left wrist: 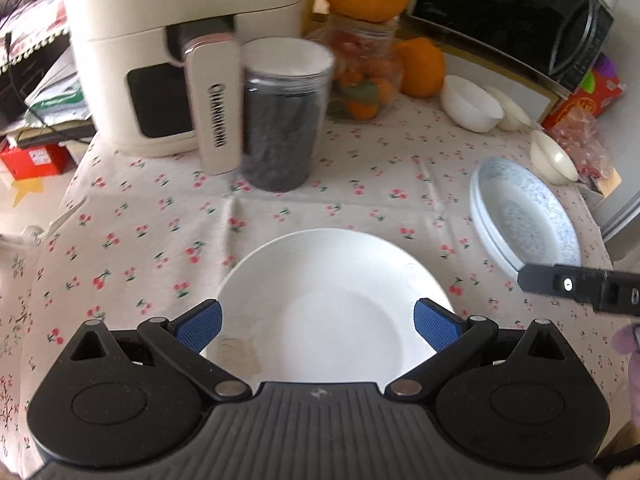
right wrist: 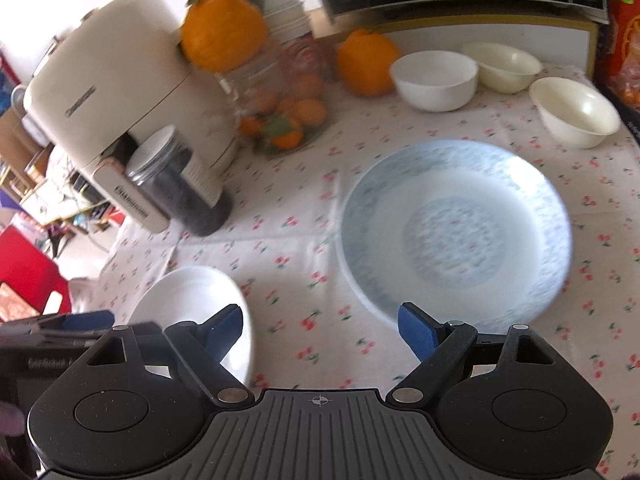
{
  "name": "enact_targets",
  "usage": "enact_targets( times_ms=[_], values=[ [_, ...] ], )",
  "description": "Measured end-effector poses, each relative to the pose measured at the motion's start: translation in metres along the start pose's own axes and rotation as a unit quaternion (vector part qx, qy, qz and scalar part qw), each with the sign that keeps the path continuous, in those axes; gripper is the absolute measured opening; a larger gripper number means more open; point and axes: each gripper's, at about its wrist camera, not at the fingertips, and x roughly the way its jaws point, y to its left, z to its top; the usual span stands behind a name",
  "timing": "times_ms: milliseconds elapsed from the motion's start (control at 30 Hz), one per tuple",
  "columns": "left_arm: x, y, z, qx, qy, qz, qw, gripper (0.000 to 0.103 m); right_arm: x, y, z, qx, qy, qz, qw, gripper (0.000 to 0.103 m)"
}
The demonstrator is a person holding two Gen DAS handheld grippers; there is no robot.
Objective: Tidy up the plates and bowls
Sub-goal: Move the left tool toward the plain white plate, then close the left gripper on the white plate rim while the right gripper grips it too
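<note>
Claws [left wrist: 318, 326] [right wrist: 320, 332] both angled downward, agape, empty, over white plate [left wrist: 332, 300] and blue-patterned plate [right wrist: 456, 236].

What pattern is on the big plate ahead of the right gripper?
Pale blue speckled print on rim and centre of the plate; clearest in right wrist view.

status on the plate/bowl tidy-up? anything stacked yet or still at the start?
Done: the blue-patterned plate seems to sit on a second one, its rim showing in the left view; hard to confirm.
In hand: nothing. The left gripper is open over the white plate; the right gripper is open near the patterned plate.
Left: the white plate lies apart, and three bowls, white bowl and two cream ones, sit unstacked.
</note>
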Motion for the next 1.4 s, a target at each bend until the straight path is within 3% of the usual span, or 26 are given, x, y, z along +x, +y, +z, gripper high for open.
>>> enact_targets(
  times_ms=[300, 633, 800, 1100, 1167, 1400],
  values=[
    [0.008, 0.027, -0.002, -0.013, 0.046, 0.000, 0.9989, 0.096, 0.013, 0.026, -0.015, -0.014, 0.029, 0.026, 0.999, 0.087],
    [0.013, 0.050, -0.008, -0.043, 0.074, -0.023, 0.9960, 0.068, 0.032, 0.050, -0.036, -0.038, 0.053, 0.051, 0.997, 0.087],
    [0.016, 0.053, -0.010, -0.046, 0.086, -0.031, 0.9947, 0.047, 0.038, 0.056, -0.045, -0.044, 0.061, 0.066, 0.995, 0.087],
    [0.018, 0.058, -0.015, -0.047, 0.100, -0.029, 0.9934, 0.028, 0.044, 0.063, -0.052, -0.045, 0.062, 0.084, 0.993, 0.085],
    [0.018, 0.059, -0.015, -0.048, 0.101, -0.027, 0.9933, 0.024, 0.044, 0.064, -0.052, -0.044, 0.062, 0.085, 0.993, 0.082],
    [0.018, 0.061, -0.015, -0.048, 0.101, -0.025, 0.9934, 0.022, 0.049, 0.062, -0.053, -0.042, 0.063, 0.070, 0.995, 0.055]
  ],
)
